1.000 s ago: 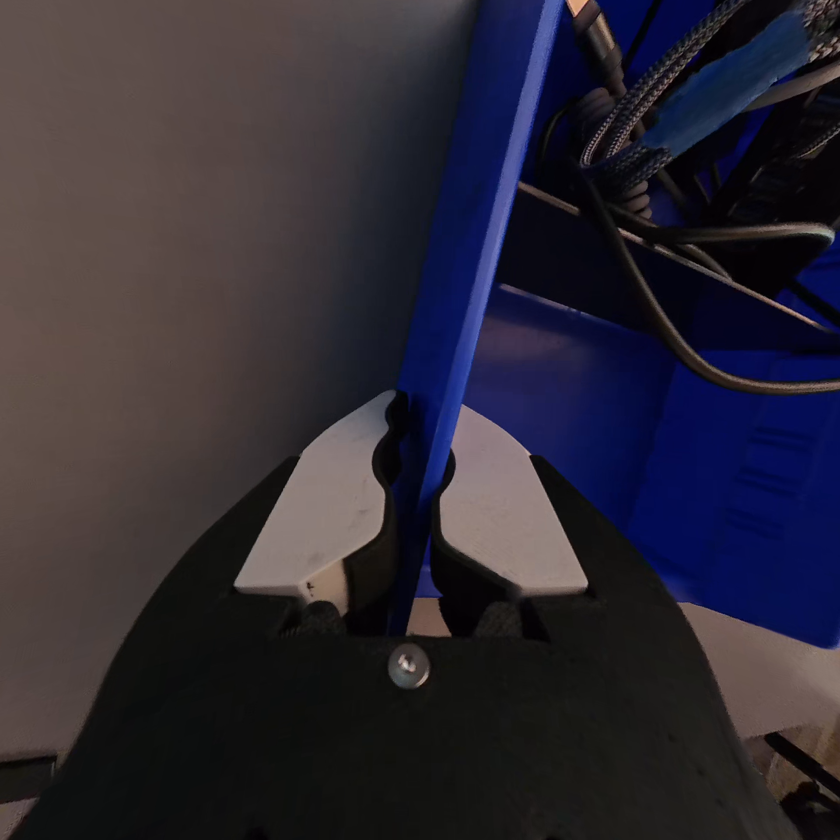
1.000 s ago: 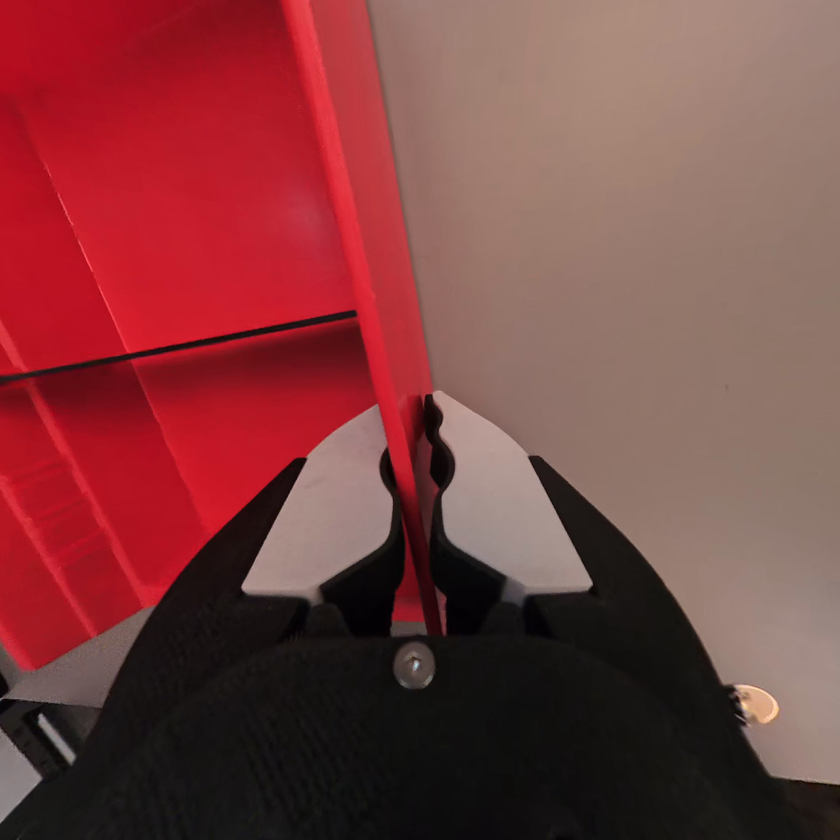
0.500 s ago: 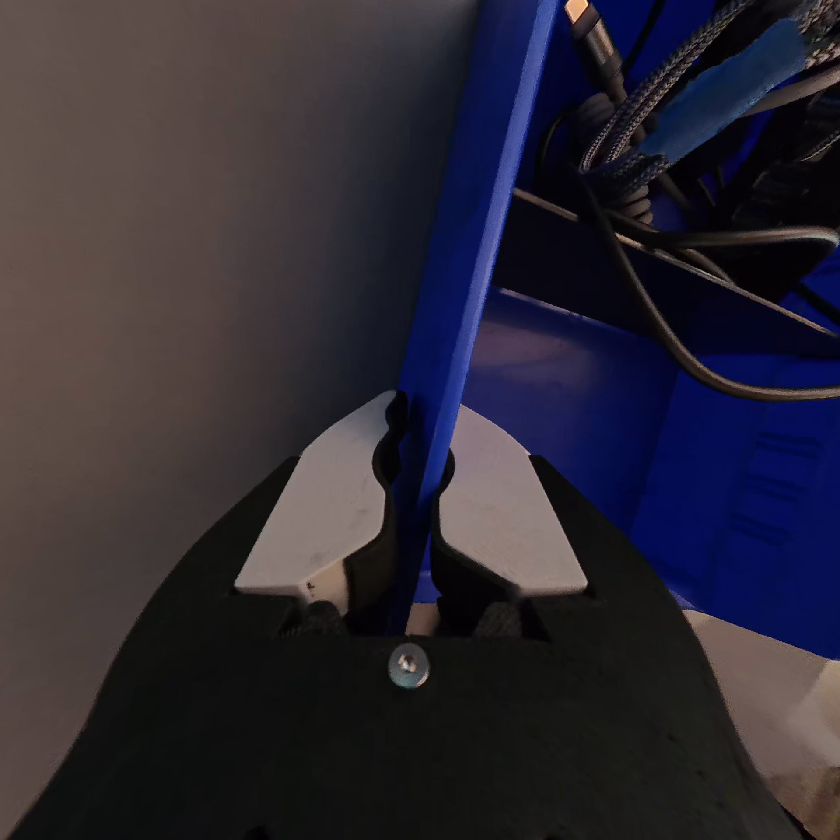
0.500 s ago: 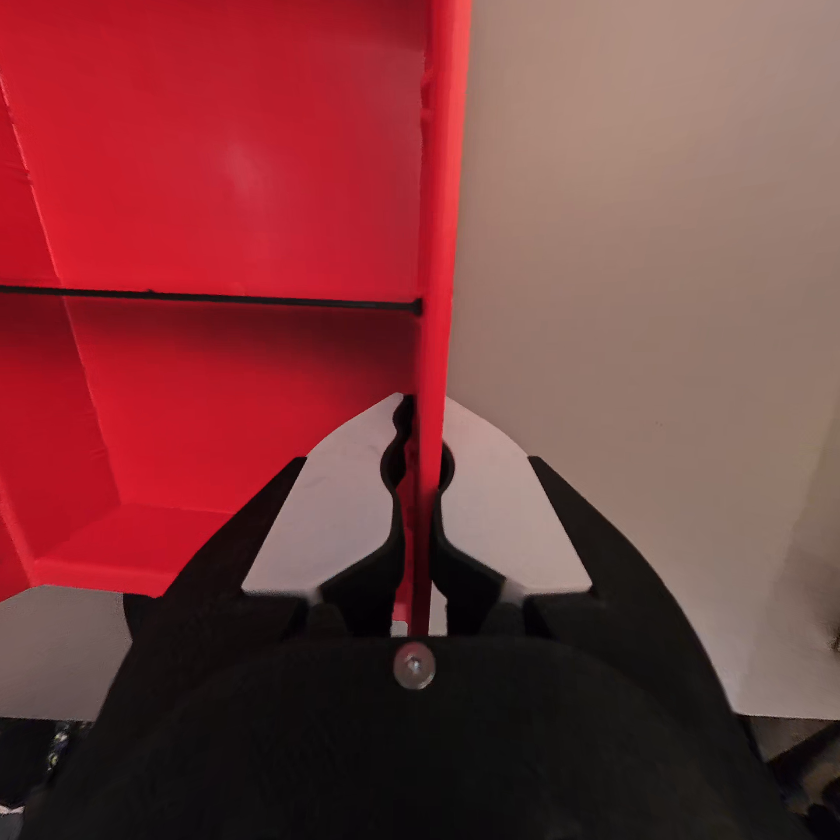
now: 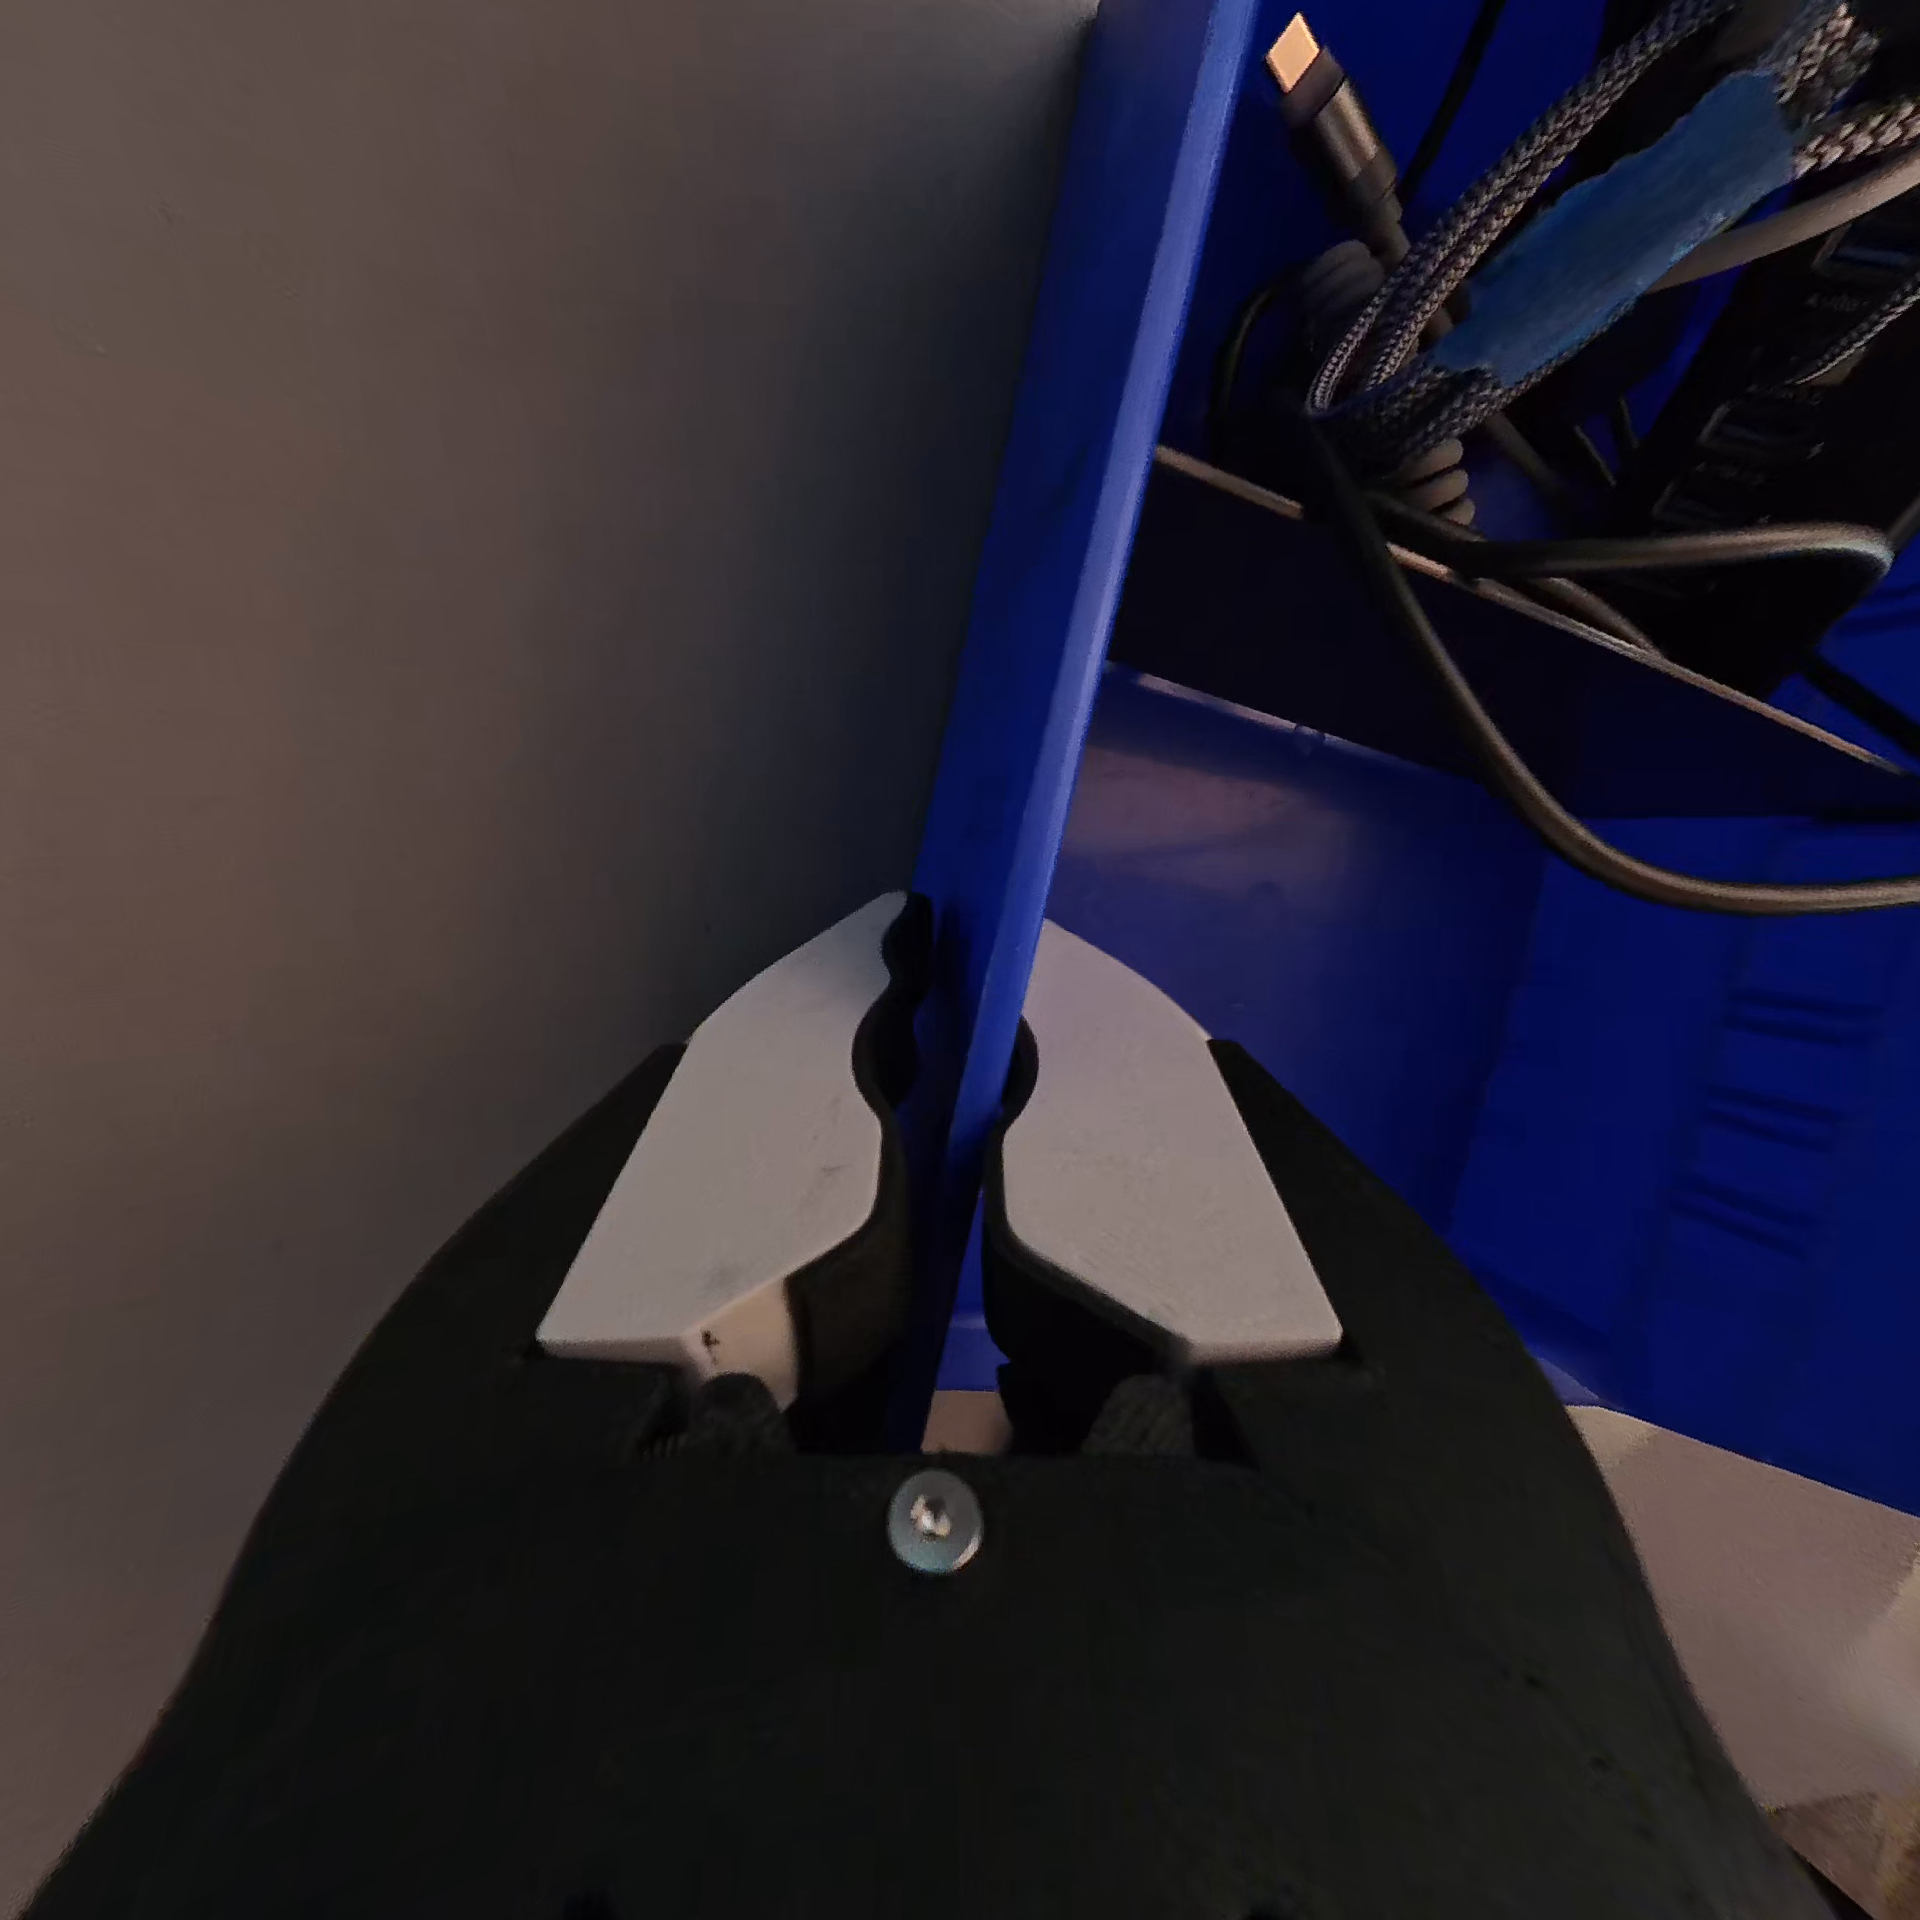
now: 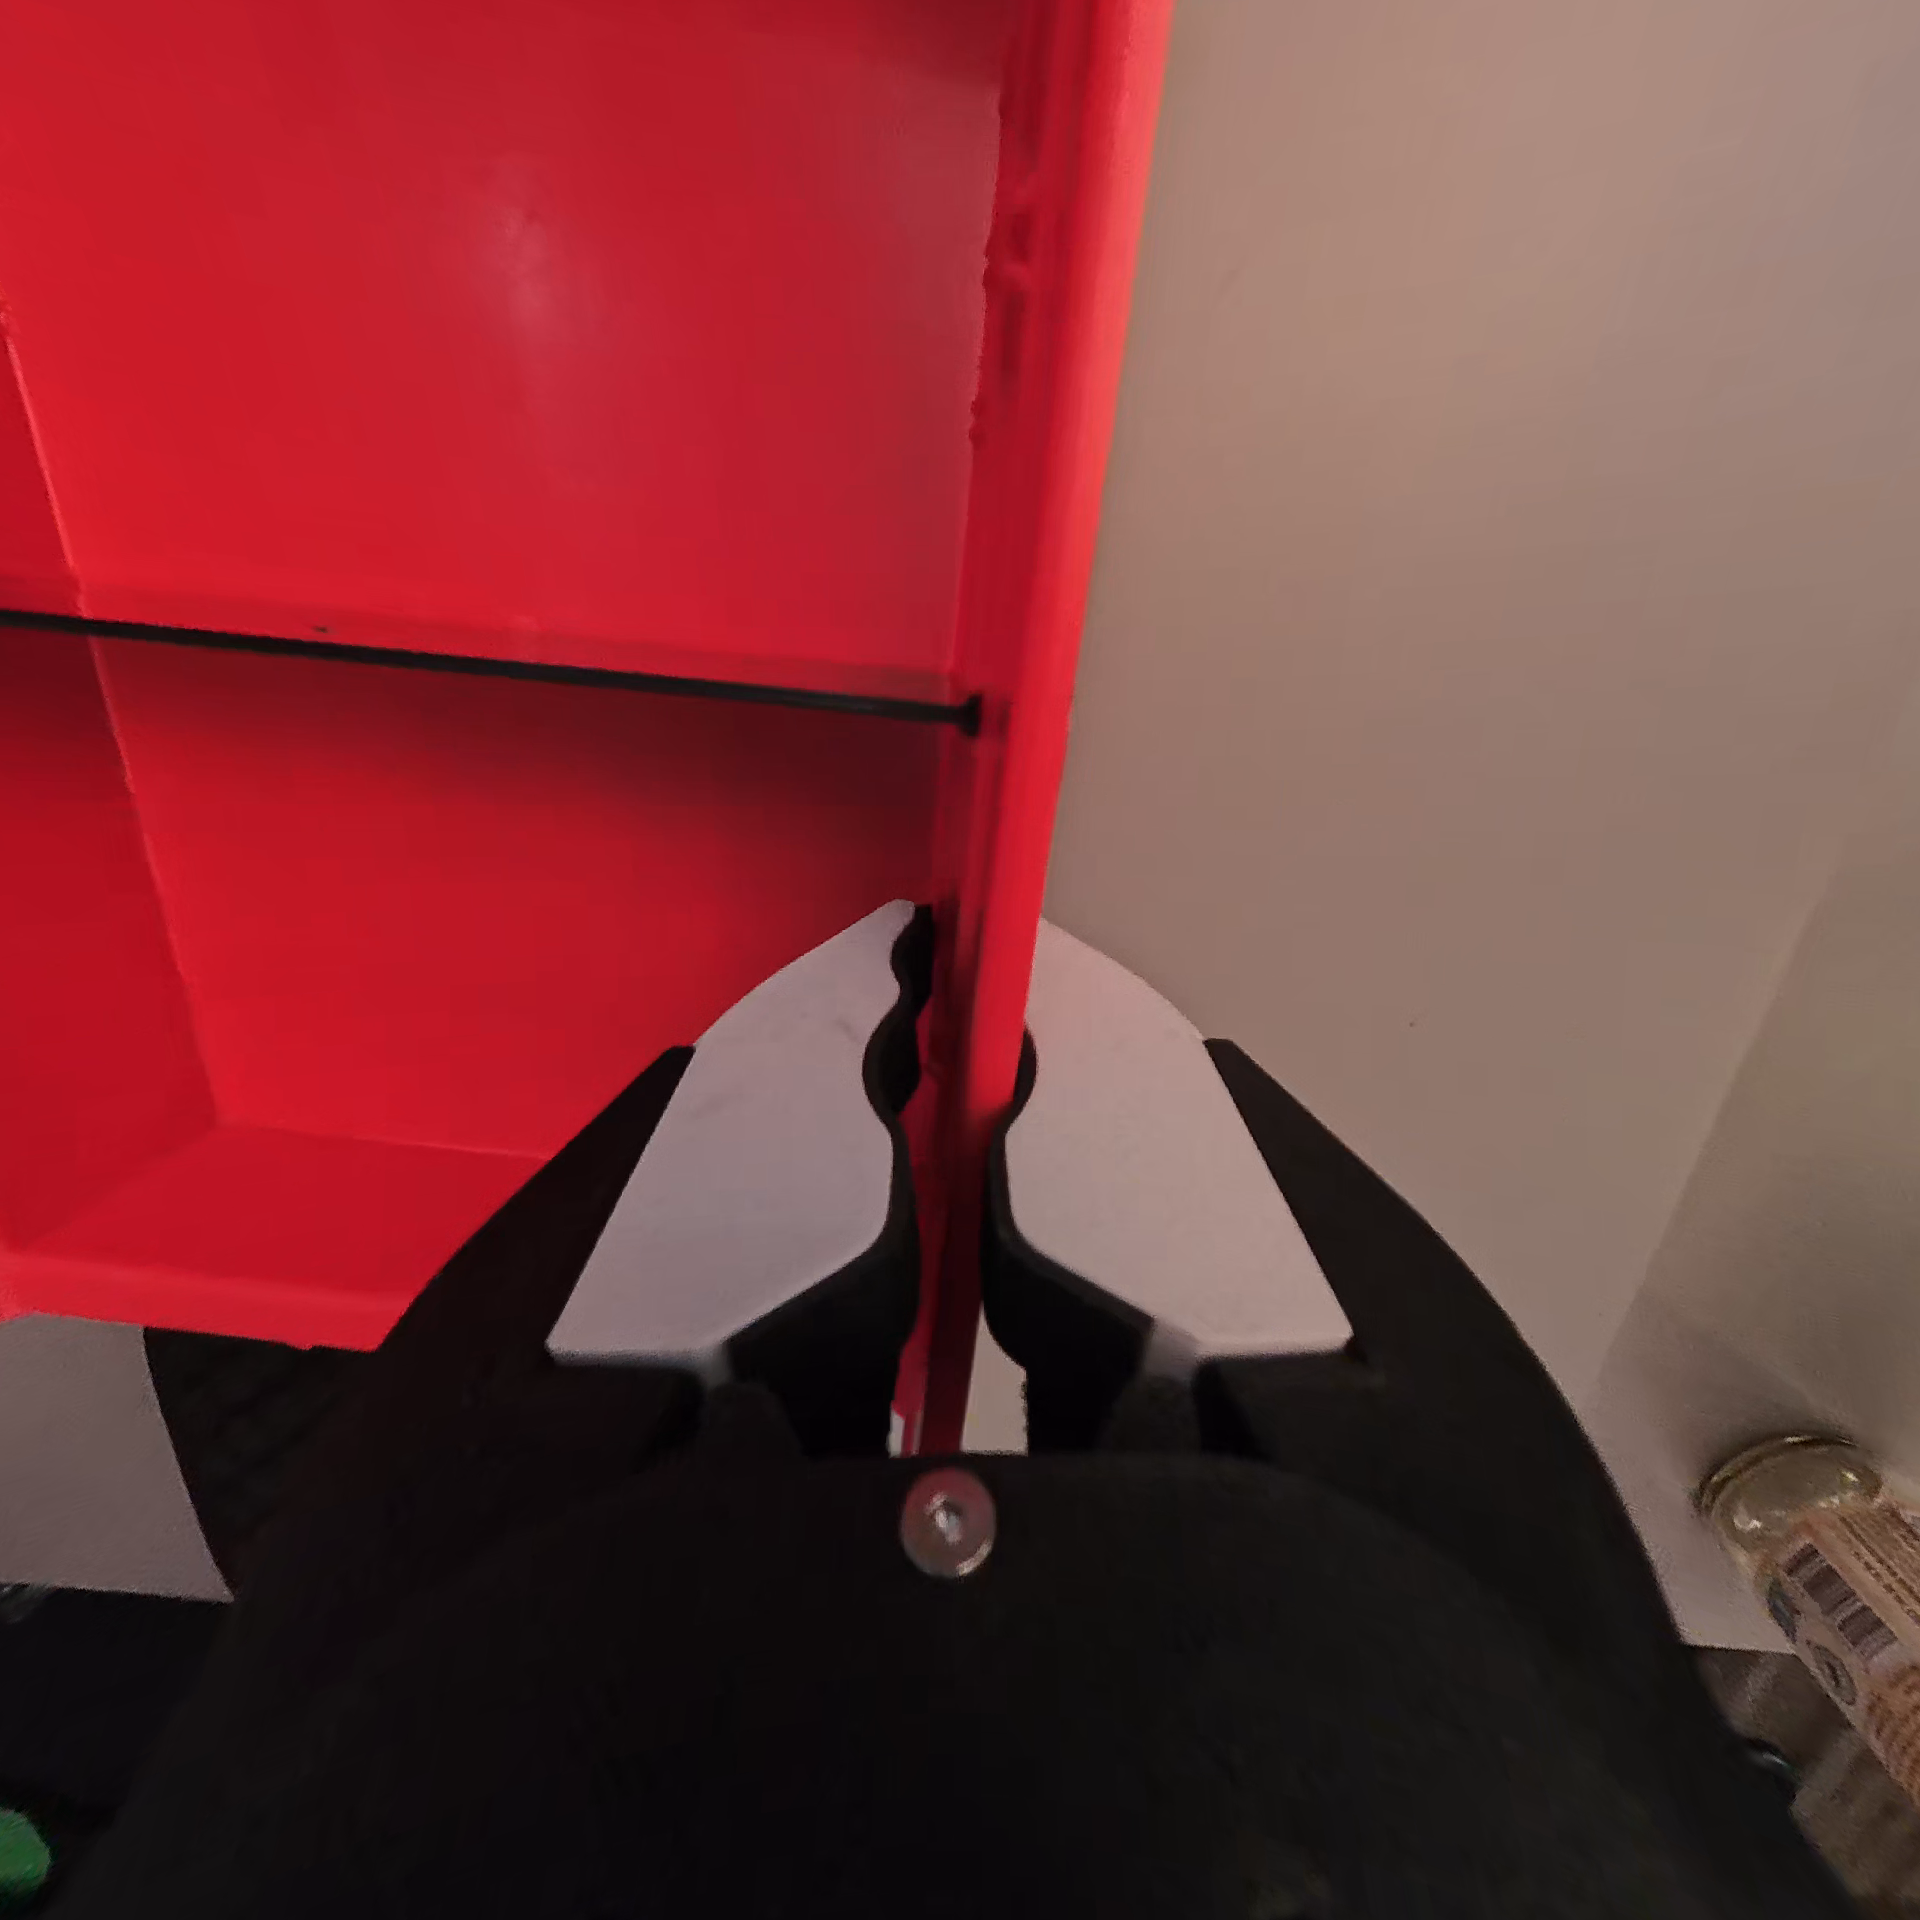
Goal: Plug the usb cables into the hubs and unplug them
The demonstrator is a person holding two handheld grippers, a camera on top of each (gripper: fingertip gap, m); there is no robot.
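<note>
Red bin (image 6: 499,395) on the pale table (image 6: 1455,520), right gripper (image 6: 961,997) clamped on its side wall. Blue bin (image 5: 1299,935): left gripper (image 5: 961,997) clamped on its wall. Cables (image 5: 1475,281) piled in the bin's far compartment, behind a divider (image 5: 1403,634).

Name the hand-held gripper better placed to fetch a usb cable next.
Left, probably. The left hand-held gripper clamps the blue bin wall beside the cables; the right hand-held gripper clamps a cable-free red bin.
</note>
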